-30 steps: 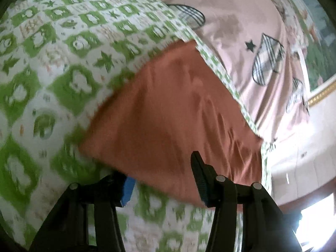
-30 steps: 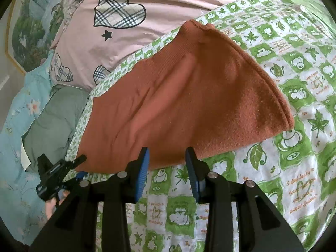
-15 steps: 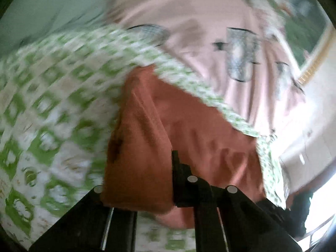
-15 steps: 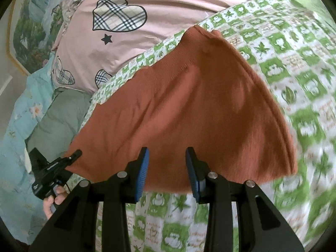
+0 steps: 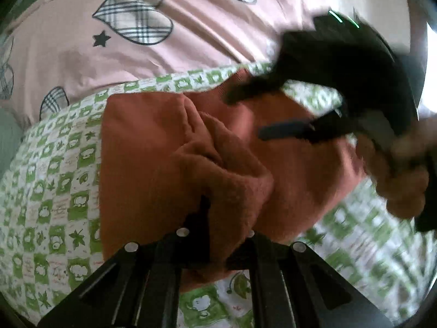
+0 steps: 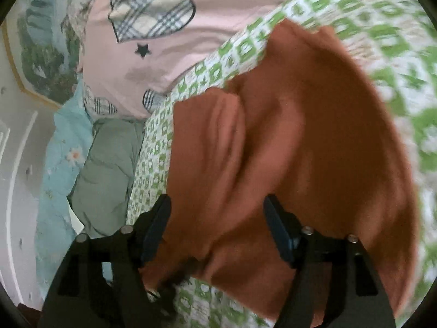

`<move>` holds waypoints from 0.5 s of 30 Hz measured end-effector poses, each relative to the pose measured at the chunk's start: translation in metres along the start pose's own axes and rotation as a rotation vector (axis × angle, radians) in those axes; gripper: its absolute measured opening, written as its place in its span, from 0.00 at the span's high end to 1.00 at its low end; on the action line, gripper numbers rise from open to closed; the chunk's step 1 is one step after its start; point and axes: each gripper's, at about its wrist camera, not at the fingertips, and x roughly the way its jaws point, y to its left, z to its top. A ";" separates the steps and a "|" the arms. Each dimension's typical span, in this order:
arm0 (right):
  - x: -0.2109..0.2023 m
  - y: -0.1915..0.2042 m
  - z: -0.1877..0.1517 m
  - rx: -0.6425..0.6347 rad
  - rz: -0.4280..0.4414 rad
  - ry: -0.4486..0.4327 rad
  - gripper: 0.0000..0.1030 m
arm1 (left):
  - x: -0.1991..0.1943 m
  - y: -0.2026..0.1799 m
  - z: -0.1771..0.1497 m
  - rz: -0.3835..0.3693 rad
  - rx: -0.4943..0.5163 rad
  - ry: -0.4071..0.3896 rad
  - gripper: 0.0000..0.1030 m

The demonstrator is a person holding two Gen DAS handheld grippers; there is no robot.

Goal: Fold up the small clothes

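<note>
A rust-orange knit garment [image 5: 153,142] lies on the green-and-white checked bedspread [image 5: 54,191]. My left gripper [image 5: 226,224] is shut on a bunched edge of it, which is lifted and drawn over the rest in a thick fold. In the left wrist view my right gripper [image 5: 250,113] hovers over the garment's far part, held by a hand [image 5: 396,169]. In the right wrist view the right gripper [image 6: 218,218] has its jaws opening wide. The garment [image 6: 327,136] lies under and between its fingers, and the pads do not press on it.
A pink cover with plaid hearts [image 5: 191,41] lies beyond the bedspread's far edge. To the left in the right wrist view are a grey-green cloth [image 6: 109,169], a light blue flowered sheet [image 6: 60,150] and a framed picture [image 6: 41,41] on the wall.
My left gripper closed on the garment's edge, rolled and carried it across, making a fold. My right gripper moved forward over the garment and its jaws spread apart.
</note>
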 end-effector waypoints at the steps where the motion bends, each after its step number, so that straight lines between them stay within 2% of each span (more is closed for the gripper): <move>1: 0.010 0.004 0.004 -0.011 -0.009 0.018 0.31 | 0.002 -0.003 -0.001 0.014 0.018 0.000 0.94; 6: 0.049 0.019 0.025 -0.064 -0.054 0.067 0.31 | -0.002 -0.004 -0.003 0.029 0.040 -0.012 0.94; 8: 0.061 0.027 0.034 -0.103 -0.087 0.076 0.47 | -0.002 -0.008 -0.002 0.045 0.066 -0.016 0.94; 10: 0.069 0.032 0.039 -0.138 -0.127 0.095 0.86 | -0.005 -0.008 0.002 0.050 0.075 -0.020 0.94; 13: 0.047 0.044 0.045 -0.205 -0.104 0.045 0.87 | -0.017 -0.009 0.013 0.029 0.063 -0.039 0.94; 15: 0.014 0.049 0.049 -0.248 -0.080 -0.027 0.87 | -0.027 -0.007 0.028 -0.027 0.021 -0.062 0.94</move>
